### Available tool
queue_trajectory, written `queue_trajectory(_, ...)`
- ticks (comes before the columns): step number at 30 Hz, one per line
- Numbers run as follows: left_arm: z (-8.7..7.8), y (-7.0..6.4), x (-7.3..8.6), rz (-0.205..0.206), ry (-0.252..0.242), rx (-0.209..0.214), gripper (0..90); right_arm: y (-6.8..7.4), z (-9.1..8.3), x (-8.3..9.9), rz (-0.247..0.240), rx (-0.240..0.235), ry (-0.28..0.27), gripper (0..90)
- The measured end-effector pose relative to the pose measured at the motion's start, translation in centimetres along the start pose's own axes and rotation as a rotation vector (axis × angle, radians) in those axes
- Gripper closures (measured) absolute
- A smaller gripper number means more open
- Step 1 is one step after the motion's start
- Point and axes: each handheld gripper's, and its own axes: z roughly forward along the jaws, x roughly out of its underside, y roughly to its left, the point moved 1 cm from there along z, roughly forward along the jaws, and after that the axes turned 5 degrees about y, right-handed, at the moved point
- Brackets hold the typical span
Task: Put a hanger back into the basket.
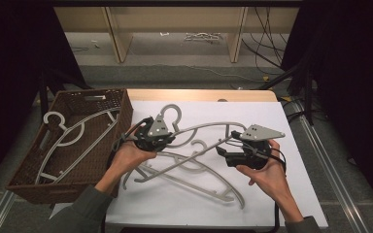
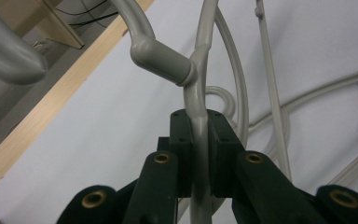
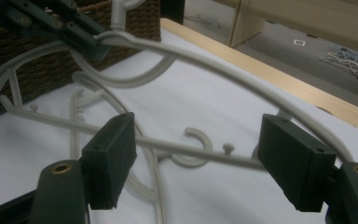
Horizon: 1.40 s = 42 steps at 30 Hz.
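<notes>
A grey plastic hanger (image 1: pixel 201 128) is lifted over the white-covered table, its hook (image 1: pixel 170 113) pointing to the far side. My left gripper (image 1: pixel 164 136) is shut on its arm just below the neck (image 2: pixel 161 58), and the grey arm runs between the pads (image 2: pixel 182 140). My right gripper (image 1: pixel 222 151) is open near the hanger's right end. In the right gripper view a thin grey bar (image 3: pixel 191 150) crosses the wide gap between the two pads (image 3: pixel 109 158), and the hanger's arched arm (image 3: pixel 242 79) passes above. My left gripper (image 3: pixel 51 23) shows far off at top left.
A brown wicker basket (image 1: pixel 29 167) stands at the table's left with one grey hanger (image 1: pixel 73 133) inside. More grey hangers (image 1: pixel 194 180) lie tangled on the white cloth (image 1: pixel 252 204) under my grippers. The wooden table edge (image 1: pixel 199 95) runs along the far side.
</notes>
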Motion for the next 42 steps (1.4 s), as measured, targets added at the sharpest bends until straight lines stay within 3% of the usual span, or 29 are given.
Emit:
queue_trajectory(5, -1.5, 0.7, -0.4, -0.045, -0.026, -0.006, 82.3, 0.3, -0.2, 0.5, -0.010, 0.010, -0.001, 28.9)
queue_trajectory(15, -5.1, 2.3, -2.3, -0.029, -0.042, -0.042, 82.2, 0.2, -0.1, 1.7, -0.004, 0.013, 0.032, 29.0)
queue_trajectory(19, -6.3, 3.2, -2.4, -0.054, -0.071, -0.051, 82.2, 0.2, -0.1, 1.9, -0.005, 0.012, 0.036, 28.9)
queue_trajectory(21, -7.0, 3.7, -2.2, -0.056, -0.074, -0.062, 82.2, 0.3, 0.0, 2.1, -0.003, 0.013, 0.040, 28.8)
queue_trajectory(24, -7.8, 4.4, -1.6, -0.093, -0.094, -0.040, 82.2, 0.2, 0.2, 2.4, 0.000, 0.010, 0.051, 28.8)
queue_trajectory(28, -8.9, 5.4, -0.7, -0.116, -0.086, -0.076, 82.2, 0.2, 0.2, 2.6, 0.005, 0.009, 0.063, 28.8)
queue_trajectory(34, -11.1, 7.1, 0.5, -0.082, -0.041, -0.143, 82.2, 0.2, 0.3, 2.9, 0.007, 0.010, 0.066, 28.9)
queue_trajectory(37, -12.0, 7.9, 1.2, -0.087, -0.032, -0.176, 82.2, 0.1, 0.5, 3.1, 0.006, 0.007, 0.073, 28.8)
queue_trajectory(42, -13.2, 9.5, 2.9, -0.136, -0.033, -0.227, 82.2, 0.2, 0.5, 3.2, 0.003, 0.010, 0.079, 28.8)
